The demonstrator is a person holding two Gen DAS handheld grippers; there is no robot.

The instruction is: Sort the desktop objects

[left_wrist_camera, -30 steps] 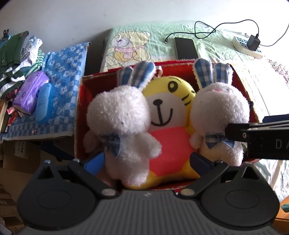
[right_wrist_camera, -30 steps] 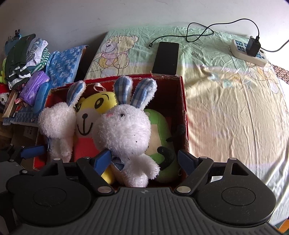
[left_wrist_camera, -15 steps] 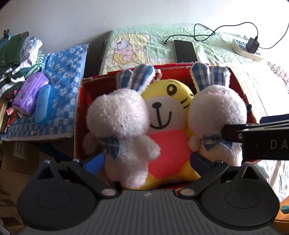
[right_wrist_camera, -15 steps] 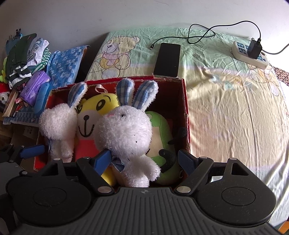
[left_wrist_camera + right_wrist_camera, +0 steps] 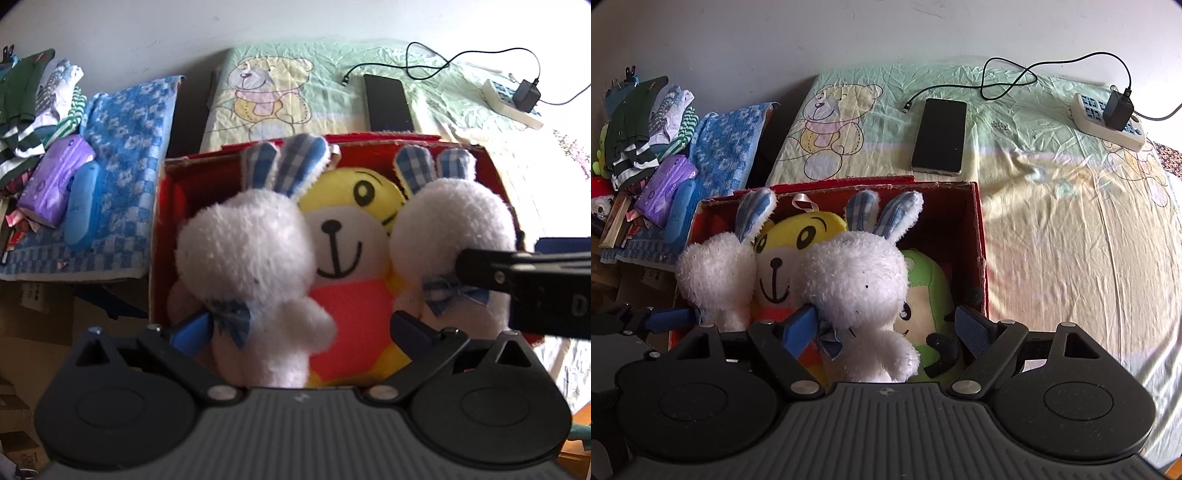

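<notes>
A red box (image 5: 159, 229) (image 5: 979, 236) on the bed holds two white rabbits with blue checked ears, a yellow tiger plush (image 5: 343, 236) (image 5: 798, 236) and a green plush (image 5: 923, 291). My left gripper (image 5: 301, 328) is open at the box's near edge. The left rabbit (image 5: 243, 254) (image 5: 714, 269) and the tiger's body lie between its blue fingers. My right gripper (image 5: 886, 326) is open around the right rabbit (image 5: 857, 273) (image 5: 450, 229). Its left finger touches the rabbit's neck bow, and its right finger stands apart over the green plush.
A black phone (image 5: 940, 134) with a loose cable lies on the bear-print sheet behind the box. A white power strip (image 5: 1108, 118) sits at the far right. To the left are a blue towel (image 5: 727, 147), a purple pack (image 5: 665, 184) and piled clothes (image 5: 639, 122).
Both grippers have drawn back a little from the box, so more of the sheet and phone shows behind it. Jaw gaps are unchanged and the toys have stayed in place.
</notes>
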